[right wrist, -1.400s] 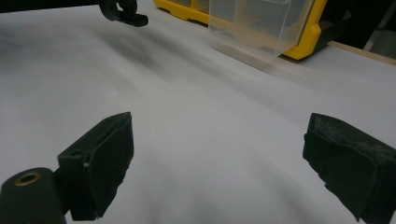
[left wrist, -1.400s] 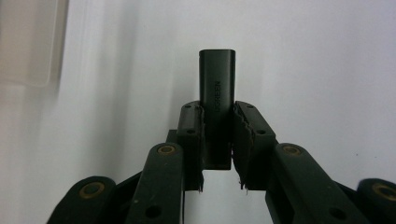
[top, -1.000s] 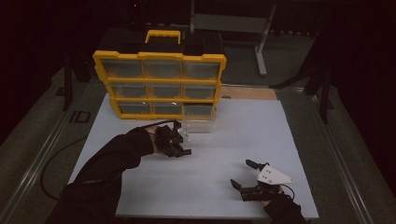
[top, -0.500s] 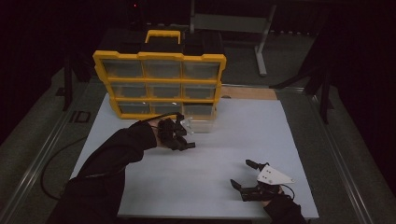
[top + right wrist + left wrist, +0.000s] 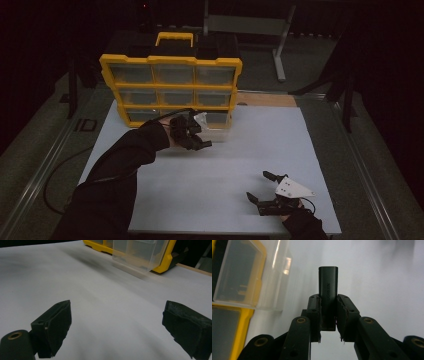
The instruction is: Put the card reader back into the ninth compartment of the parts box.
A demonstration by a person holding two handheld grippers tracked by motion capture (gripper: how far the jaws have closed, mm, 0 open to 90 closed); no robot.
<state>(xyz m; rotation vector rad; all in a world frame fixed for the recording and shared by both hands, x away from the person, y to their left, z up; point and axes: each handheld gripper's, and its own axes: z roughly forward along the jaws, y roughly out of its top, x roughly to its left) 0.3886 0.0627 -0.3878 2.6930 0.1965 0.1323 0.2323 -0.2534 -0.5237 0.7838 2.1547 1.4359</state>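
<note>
A small black adapter (image 5: 328, 282) with pale lettering on its side sticks out from between the pads of my left gripper (image 5: 328, 300), which is shut on it. In the high view the left gripper (image 5: 192, 136) hovers above the white table just in front of a clear drawer (image 5: 214, 125) pulled out of the bottom row of the yellow organiser (image 5: 170, 62). That drawer (image 5: 239, 275) lies to the left of the adapter. My right gripper (image 5: 259, 186) rests near the table's front edge, open, its jaws (image 5: 117, 317) wide apart with nothing between them.
The yellow organiser with several clear drawers stands at the back left of the white tabletop (image 5: 250, 150). A wooden strip (image 5: 265, 99) lies behind the table's right half. A cable (image 5: 55, 172) trails off the left side.
My left gripper has risen and moved farther toward the pulled-out drawer, still holding the adapter. The right gripper has stayed put.
</note>
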